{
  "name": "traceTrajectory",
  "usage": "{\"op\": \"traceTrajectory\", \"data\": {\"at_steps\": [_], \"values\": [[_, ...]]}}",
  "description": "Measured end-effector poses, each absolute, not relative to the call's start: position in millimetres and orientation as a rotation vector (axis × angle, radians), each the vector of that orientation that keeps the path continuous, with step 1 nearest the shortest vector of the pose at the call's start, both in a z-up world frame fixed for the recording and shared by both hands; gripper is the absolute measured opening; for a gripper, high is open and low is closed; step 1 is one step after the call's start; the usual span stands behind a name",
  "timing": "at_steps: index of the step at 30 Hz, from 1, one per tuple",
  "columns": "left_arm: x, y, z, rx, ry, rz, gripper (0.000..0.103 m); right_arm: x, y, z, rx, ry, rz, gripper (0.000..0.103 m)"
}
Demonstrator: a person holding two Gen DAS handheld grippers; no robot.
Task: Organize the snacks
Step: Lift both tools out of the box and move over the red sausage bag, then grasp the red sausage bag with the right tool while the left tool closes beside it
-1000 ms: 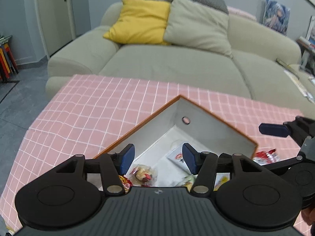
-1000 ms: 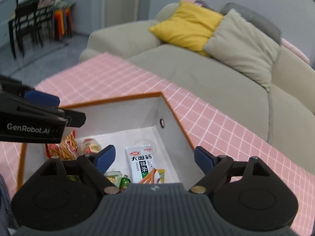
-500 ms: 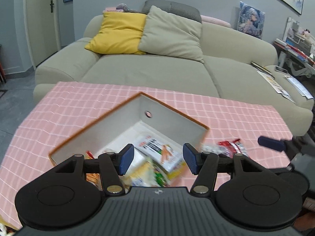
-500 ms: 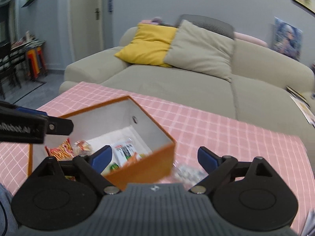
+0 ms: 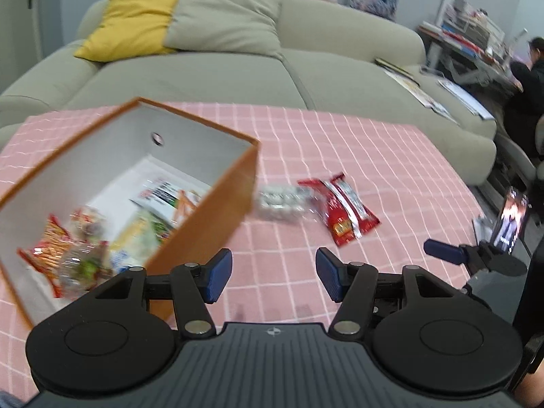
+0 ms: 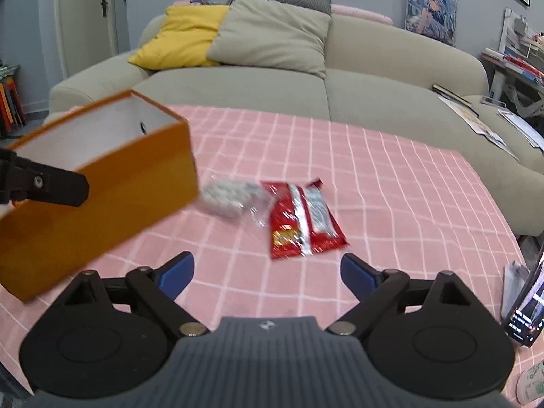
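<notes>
Red snack packet [image 6: 302, 219] lies flat on table [image 6: 391, 183] beside orange box [image 6: 102, 183]: light, crinkly, slippery; pinch an edge. Right gripper [image 6: 267, 272] jaws wide, empty, just opening; left gripper [image 5: 273, 273] likewise empty

- Your worktop [image 6: 391, 176] wears a pink cloth with a white grid.
- The orange box [image 6: 112, 204] stands on it at the left.
- A clear packet of pale pieces [image 6: 231, 197] lies just beside the box.
- The red snack packet [image 6: 302, 219] lies flat, overlapping the clear packet's edge.
- A phone [image 6: 525, 309] stands propped at your right edge.
</notes>
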State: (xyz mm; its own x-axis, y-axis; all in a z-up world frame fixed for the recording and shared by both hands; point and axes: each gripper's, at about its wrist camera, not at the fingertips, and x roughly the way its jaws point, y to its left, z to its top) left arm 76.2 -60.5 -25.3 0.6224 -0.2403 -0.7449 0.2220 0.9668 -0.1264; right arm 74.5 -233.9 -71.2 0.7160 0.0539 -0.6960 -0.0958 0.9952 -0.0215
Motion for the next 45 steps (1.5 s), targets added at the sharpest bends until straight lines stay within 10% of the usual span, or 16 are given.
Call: {"op": "traceTrajectory", "data": {"at_steps": [23, 34, 40, 45], "values": [[165, -131, -94, -0.122, 0.960, -0.300, 0.067, 160, -267, -126, -0.187, 0.843, 0.174, 0.090], [195, -136, -119, -0.179, 1.039, -0.241, 0.032, 186, -274, -141, -0.155, 0.874, 0.221, 0.090], [195, -133, -120, -0.199, 1.049, -0.303, 0.004, 188, -272, -143, -0.120, 0.881, 0.212, 0.080], [192, -131, -116, -0.193, 1.052, -0.310, 0.001, 180, -271, -140, -0.115, 0.882, 0.218, 0.064]]}}
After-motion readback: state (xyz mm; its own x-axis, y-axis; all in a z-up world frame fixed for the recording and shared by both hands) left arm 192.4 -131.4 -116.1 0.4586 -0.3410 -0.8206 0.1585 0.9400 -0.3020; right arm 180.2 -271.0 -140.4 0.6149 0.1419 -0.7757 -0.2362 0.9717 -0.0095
